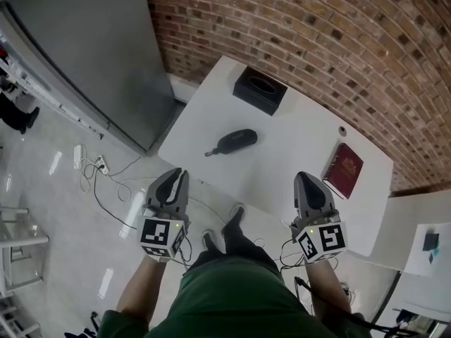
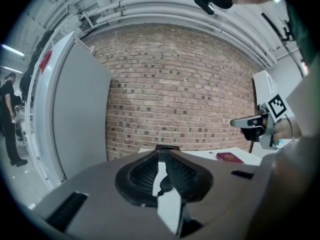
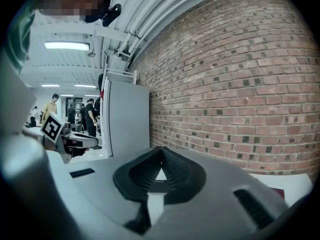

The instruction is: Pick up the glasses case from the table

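Glasses case [image 1: 237,141]: dark, slim and oval, rounded at both ends, smooth-looking, with a short thin cord [image 1: 211,153] trailing from its left end. Lying flat on the white table [image 1: 296,153], toward the near left part of the top, well apart from everything else there. Glimpsed also in the left gripper view, as a dark rounded shape [image 2: 165,183] with its cord, beyond the jaws.

Farther back on the table, near the brick wall [image 1: 317,27], a black box [image 1: 260,90] with an oval opening on top. Off to the right, a dark red book [image 1: 343,170] near the table's edge, and just behind it a small pale round object [image 1: 342,130], too small to identify.

Left gripper [image 1: 181,175] held short of the table's near edge, aimed toward the case, jaws pressed together at the tips with nothing between them. Right gripper [image 1: 304,177] just over the near edge, nearer the book, jaws likewise closed and empty.

Left of the table, a tall grey cabinet [image 1: 84,48]; on the floor beside it, loose white cables [image 1: 99,171].
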Available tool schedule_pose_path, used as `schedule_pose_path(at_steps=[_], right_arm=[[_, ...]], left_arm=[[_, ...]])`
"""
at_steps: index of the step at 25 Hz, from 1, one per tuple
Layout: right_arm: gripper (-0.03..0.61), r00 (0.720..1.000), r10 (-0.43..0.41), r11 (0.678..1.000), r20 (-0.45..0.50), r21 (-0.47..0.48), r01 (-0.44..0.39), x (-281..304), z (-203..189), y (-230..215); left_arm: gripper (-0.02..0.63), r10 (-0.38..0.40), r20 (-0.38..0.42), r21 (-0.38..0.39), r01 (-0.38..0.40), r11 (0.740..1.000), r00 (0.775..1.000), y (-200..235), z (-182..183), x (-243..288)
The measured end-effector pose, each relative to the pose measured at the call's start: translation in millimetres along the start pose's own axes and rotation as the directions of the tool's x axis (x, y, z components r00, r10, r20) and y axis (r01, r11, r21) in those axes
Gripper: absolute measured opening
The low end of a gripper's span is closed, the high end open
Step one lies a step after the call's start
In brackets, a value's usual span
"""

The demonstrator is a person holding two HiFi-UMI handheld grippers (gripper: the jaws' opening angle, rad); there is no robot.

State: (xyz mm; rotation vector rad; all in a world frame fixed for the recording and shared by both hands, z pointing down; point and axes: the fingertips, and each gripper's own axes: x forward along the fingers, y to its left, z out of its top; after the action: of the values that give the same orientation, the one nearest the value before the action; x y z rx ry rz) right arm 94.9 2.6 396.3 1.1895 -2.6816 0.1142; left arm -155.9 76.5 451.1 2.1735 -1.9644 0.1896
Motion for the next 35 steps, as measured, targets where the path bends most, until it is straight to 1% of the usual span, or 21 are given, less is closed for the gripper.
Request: schedule_pose_path(at_steps=[3, 6, 8, 10, 14, 17, 19, 21, 23, 26, 28, 31, 35], right_arm=[[-0.002, 1.0, 0.023, 1.0, -0.004, 0.013, -0.023, 25.5, -6.7, -17.3], [-0.001, 0.999, 0.052, 0.998, -0.017, 0.028, -0.051, 49.2, -14.5, -36.0], [-0.002, 0.997, 0.07, 0.997, -0.025, 0.039, -0.069, 62.6, -19.2, -49.3], [-0.002, 0.996, 0.085, 0.995, -0.034, 0.053, -0.083, 73.9, -25.5, -62.4], [-0.002, 0.993, 0.11, 0.99, -0.051, 0.097, -0.105, 93.0, -30.8, -78.6], [-0.002, 0.992, 0.118, 0.986, -0.054, 0.124, -0.11, 101.0, -32.3, -86.8], [-0.002, 0.992, 0.114, 0.985, -0.061, 0.135, -0.105, 104.6, -35.1, -92.7], [-0.002, 0.992, 0.104, 0.985, -0.07, 0.147, -0.092, 109.0, -37.5, -96.9], [-0.002, 0.993, 0.087, 0.985, -0.079, 0.158, -0.074, 112.4, -39.1, -99.9], [-0.002, 0.996, 0.037, 0.983, -0.086, 0.183, -0.02, 114.2, -41.1, -108.5], [-0.001, 0.996, 0.0, 0.979, -0.089, 0.201, 0.018, 113.8, -41.4, -113.8], [0.0, 0.994, -0.053, 0.975, -0.099, 0.211, 0.073, 112.8, -43.3, -120.2], [0.0, 0.984, -0.126, 0.962, -0.128, 0.227, 0.153, 106.3, -51.1, -124.2]], left_arm=[[0.037, 0.004, -0.046, 0.004, -0.004, 1.0, 0.999, -0.4, -3.6, 26.7], [0.06, 0.024, -0.08, 0.051, -0.02, 0.999, 0.997, 1.2, -7.2, 58.0], [0.061, 0.038, -0.124, 0.081, -0.028, 0.996, 0.992, 0.3, -15.9, 78.8], [0.065, 0.036, -0.162, 0.097, -0.021, 0.995, 0.986, -4.9, -25.1, 99.5], [0.117, 0.004, -0.217, 0.133, 0.026, 0.991, 0.976, -16.7, -41.0, 136.5], [0.131, -0.023, -0.268, 0.155, 0.067, 0.986, 0.963, -22.5, -51.8, 159.6], [0.153, -0.049, -0.305, 0.167, 0.104, 0.98, 0.951, -26.7, -59.6, 175.4], [0.174, -0.079, -0.349, 0.182, 0.15, 0.972, 0.934, -30.3, -68.9, 191.5], [0.198, -0.113, -0.397, 0.196, 0.204, 0.959, 0.911, -34.8, -80.6, 205.5], [0.212, -0.16, -0.459, 0.217, 0.285, 0.934, 0.874, -40.9, -99.0, 225.1], [0.223, -0.192, -0.496, 0.23, 0.341, 0.912, 0.847, -43.7, -110.8, 236.1], [0.254, -0.237, -0.55, 0.243, 0.425, 0.872, 0.801, -47.9, -126.3, 249.7], [0.255, -0.285, -0.608, 0.247, 0.518, 0.819, 0.741, -55.5, -146.1, 259.5]])
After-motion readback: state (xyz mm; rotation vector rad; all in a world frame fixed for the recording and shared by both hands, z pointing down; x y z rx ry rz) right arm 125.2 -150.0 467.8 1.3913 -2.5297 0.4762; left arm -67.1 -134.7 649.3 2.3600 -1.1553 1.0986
